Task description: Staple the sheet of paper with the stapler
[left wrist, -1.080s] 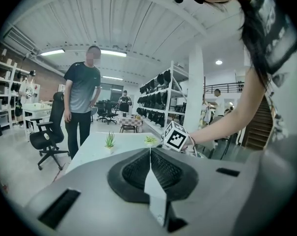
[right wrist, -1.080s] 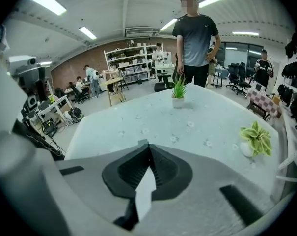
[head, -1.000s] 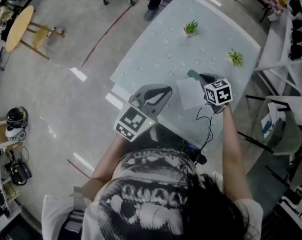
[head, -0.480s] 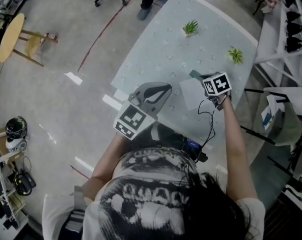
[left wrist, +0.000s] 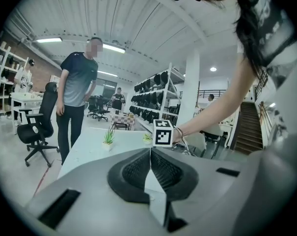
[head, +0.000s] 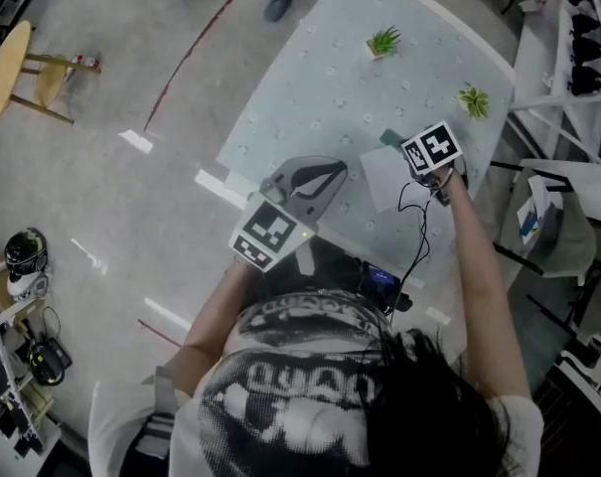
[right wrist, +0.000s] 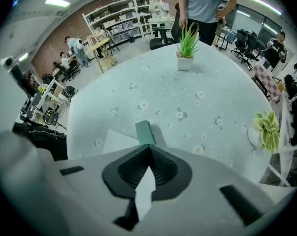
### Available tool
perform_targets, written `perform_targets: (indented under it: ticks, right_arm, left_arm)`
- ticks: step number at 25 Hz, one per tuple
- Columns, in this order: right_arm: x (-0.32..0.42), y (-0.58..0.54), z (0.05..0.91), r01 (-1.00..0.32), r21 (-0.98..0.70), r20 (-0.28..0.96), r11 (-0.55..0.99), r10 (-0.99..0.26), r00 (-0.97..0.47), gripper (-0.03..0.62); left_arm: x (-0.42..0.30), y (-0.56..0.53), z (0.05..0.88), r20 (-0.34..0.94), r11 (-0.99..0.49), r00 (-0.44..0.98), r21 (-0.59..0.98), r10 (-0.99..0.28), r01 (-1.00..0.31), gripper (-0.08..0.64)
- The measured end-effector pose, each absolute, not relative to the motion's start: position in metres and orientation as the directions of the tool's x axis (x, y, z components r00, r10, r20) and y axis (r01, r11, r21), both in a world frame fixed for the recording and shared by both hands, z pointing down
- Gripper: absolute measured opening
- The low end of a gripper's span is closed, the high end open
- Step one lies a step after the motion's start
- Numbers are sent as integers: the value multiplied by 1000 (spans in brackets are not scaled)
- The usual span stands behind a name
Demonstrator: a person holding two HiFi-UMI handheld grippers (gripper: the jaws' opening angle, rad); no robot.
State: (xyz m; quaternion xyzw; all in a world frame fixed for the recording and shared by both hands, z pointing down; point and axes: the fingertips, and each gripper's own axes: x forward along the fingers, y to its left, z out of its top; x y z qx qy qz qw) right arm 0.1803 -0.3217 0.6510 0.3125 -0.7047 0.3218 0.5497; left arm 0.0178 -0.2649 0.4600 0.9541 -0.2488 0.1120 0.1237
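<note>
Green stapler (right wrist: 145,131) lies flat on the bench (right wrist: 207,102), on the pale floral cloth, near the edge closest to the person. White sheet (right wrist: 118,141) lies flat to the stapler's left in the right gripper view, its edge meeting the stapler's side. Cannot tell if the sheet is inside the stapler's mouth.

Right gripper (right wrist: 149,148) points steeply down, jaws together, nothing between them. Tips are right at the stapler's near end; contact cannot be told. In the head view its marker cube (head: 431,149) covers most of the stapler, with only a green end showing past it. Black cable (head: 416,229) hangs from that gripper over the bench edge.

Left gripper (left wrist: 150,150) is held about level at the bench's near-left edge, jaws together, empty. It is left of the sheet and apart from it.

Two small plants stand on the bench: a potted one (right wrist: 186,47) at the far side and a second (right wrist: 266,128) toward the right edge. Both are well apart from the sheet.

Person in a grey shirt (left wrist: 77,90) stands at the bench's far end, with a black office chair (left wrist: 36,132) beside them on the floor. Round wooden stool (head: 17,63) stands on the floor well left of the bench. Shelving (left wrist: 155,100) is behind in the left gripper view.
</note>
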Motion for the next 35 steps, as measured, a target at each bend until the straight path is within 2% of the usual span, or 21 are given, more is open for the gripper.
perform_targets:
  ticks: [6,11,17,20,25,35]
  right_arm:
    - [179,-322,657,-795,-162,975,584,-29,-220,2]
    - [182,-318,658,-819,-181,962,545,-75,-262,0]
    - [181,-319,637,-921,-176,893,348,-338,-298,0]
    - [175,-307,627,-943,-161,863,290,-423,-277,0]
    - [161,-281,590,-965,-213,734,153,-627,-261,0]
    - [143,-202,521,-952,-305,506,2,-847,-164,0]
  left_arm:
    - [16,-277,465,270,-838,847,188,-457,-512,5]
    - [13,-279,461,264,-839,848,183,-460,-513,5]
    - [3,-275,448,266,-868,867,162,-420,-470,5]
    - [-1,-271,445,272,-884,878,153,-393,-442,5]
    - [-1,-256,447,287,-922,908,148,-305,-356,5]
    - [14,-216,456,300,-953,929,139,-217,-268,5]
